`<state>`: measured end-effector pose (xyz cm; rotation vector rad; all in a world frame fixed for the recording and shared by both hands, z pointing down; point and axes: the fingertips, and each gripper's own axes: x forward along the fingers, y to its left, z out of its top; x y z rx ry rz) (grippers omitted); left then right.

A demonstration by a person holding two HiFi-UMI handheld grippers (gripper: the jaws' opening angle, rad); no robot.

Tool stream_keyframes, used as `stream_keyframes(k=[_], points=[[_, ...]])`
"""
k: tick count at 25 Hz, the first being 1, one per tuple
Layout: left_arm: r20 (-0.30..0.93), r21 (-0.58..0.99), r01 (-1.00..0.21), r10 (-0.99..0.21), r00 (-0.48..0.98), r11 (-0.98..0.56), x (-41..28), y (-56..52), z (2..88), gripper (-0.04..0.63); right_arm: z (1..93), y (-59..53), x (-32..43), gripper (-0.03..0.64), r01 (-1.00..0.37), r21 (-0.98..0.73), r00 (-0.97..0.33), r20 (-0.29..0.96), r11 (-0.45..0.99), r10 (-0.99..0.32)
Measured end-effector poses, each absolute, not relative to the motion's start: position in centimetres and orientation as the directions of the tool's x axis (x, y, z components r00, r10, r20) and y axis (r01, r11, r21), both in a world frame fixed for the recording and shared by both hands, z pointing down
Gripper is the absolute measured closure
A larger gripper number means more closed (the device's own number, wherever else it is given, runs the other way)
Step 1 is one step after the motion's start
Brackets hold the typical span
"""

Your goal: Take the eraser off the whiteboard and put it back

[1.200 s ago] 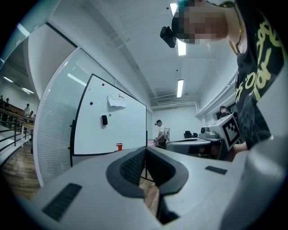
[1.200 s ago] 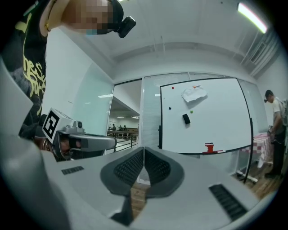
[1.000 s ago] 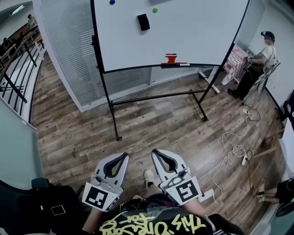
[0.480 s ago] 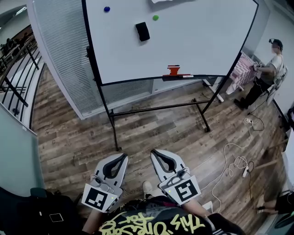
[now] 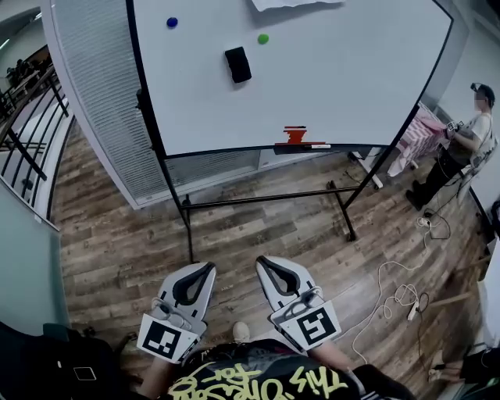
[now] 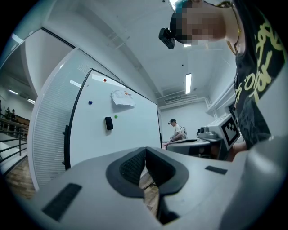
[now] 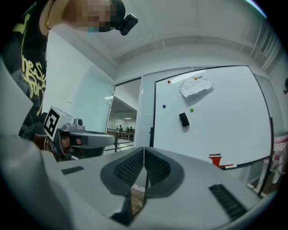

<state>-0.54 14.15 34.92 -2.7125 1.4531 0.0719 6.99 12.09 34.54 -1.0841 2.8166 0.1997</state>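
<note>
Head view | we hold the left gripper (image 5: pixel 205 268) well short of the whiteboard (image 5: pixel 344 86), jaws pressed together, empty | black eraser (image 5: pixel 238 64) sticks to the whiteboard's upper part, between blue magnet (image 5: pixel 172 22) and green magnet (image 5: pixel 263 38) | our right gripper (image 5: pixel 266 262) also faces the whiteboard, jaws together, empty | a person (image 5: pixel 469 141) stands right of the whiteboard.

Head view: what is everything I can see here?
whiteboard: one, white, on black stand ahead
eraser: one, black, on the whiteboard
blue magnet: one, blue, whiteboard's upper left
green magnet: one, green, up-right of eraser
paper: one, white, whiteboard's top edge
red item: one, red, whiteboard's tray
bystander: one, light top, far right
cable: one, white, floor at right
left gripper: one, grey, bottom, shut, empty
right gripper: one, grey, bottom, shut, empty
</note>
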Motion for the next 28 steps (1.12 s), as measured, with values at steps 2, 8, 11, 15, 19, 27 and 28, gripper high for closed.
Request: stream_keyframes(k=[2, 8, 11, 15, 19, 27, 28], points=[[-0.066, -0.033, -0.838, -0.836, 0.545, -0.544, -0.5, 13.6, 35.1, 0.588, 34.6, 11.4, 7.3, 0.606, -0.669, 0.077, -0.741, -0.153, 0.739, -0.654], [-0.048, -0.019, -0.842, -0.841, 0.539, -0.538, -0.6, 12.6, 36.0, 0.588, 34.9, 10.4, 7.1, 0.606, -0.659, 0.074, -0.75, -0.153, 0.749, -0.644], [-0.051, -0.024, -0.838, -0.836, 0.546, -0.545, -0.3, 12.3, 35.8, 0.588, 34.9, 10.1, 7.1, 0.606, -0.659, 0.07, -0.749, -0.155, 0.749, -0.645], [-0.055, -0.02, -0.833, -0.832, 0.553, -0.552, 0.0, 12.0, 35.7, 0.588, 34.8, 9.9, 7.1, 0.606, -0.66, 0.07, -0.748, -0.157, 0.748, -0.645], [-0.054, -0.021, -0.841, -0.84, 0.54, -0.54, -0.2, 12.0, 35.7, 0.588, 34.6, 9.7, 7.0, 0.606, -0.652, 0.07, -0.755, -0.161, 0.755, -0.636], [-0.05, -0.011, -0.863, -0.861, 0.505, -0.505, -0.5, 12.4, 35.9, 0.588, 35.1, 9.8, 6.9, 0.606, -0.627, 0.06, -0.775, -0.146, 0.776, -0.615], [-0.047, -0.007, -0.864, -0.863, 0.503, -0.503, -0.4, 12.6, 36.1, 0.588, 35.2, 9.9, 6.9, 0.606, -0.625, 0.061, -0.777, -0.143, 0.779, -0.613]])
